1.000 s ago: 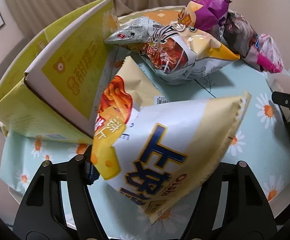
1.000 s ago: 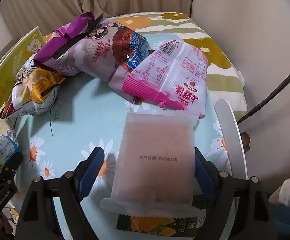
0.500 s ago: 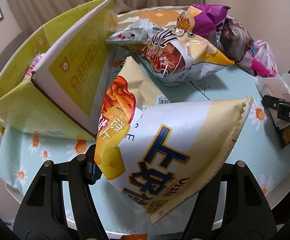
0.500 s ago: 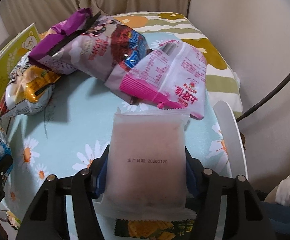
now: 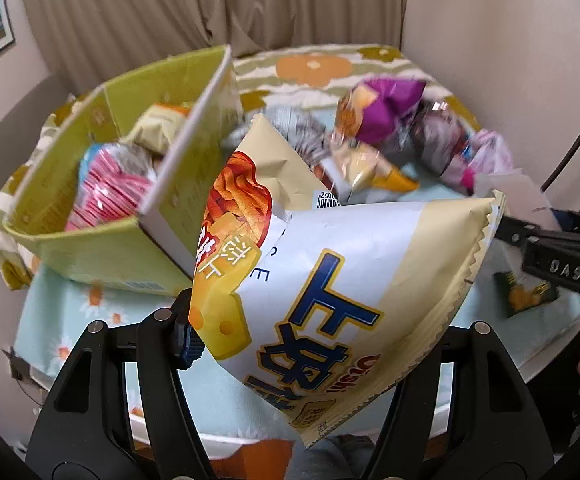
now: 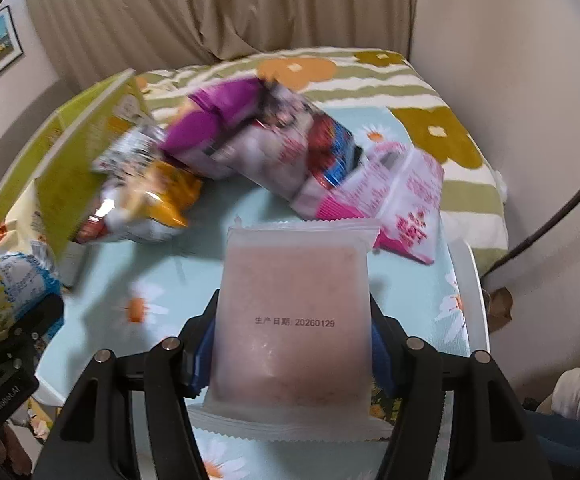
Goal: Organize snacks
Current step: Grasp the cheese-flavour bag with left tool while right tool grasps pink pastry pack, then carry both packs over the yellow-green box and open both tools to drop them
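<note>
My left gripper (image 5: 314, 344) is shut on a large cream and white chip bag (image 5: 330, 264) with blue characters, held above the table's near edge. A yellow-green cardboard box (image 5: 102, 248) stands left of it, with pink and cream packets inside. My right gripper (image 6: 290, 348) is shut on a frosted pink snack packet (image 6: 294, 320) with a printed date, lifted above the table. A pile of snack bags lies beyond: a purple bag (image 6: 250, 136), a yellow-orange bag (image 6: 150, 200), and a pink and white bag (image 6: 394, 196).
The round table (image 6: 250, 216) has a pale blue daisy cloth. A small dark snack packet (image 5: 526, 296) lies near its right edge. A bed with a flowered cover (image 6: 430, 132) is behind. The right gripper's body (image 5: 558, 252) shows in the left wrist view.
Both grippers have lifted upward with their packets. The right gripper closed on the pink packet and raised it. The left view now looks down into the open box.
</note>
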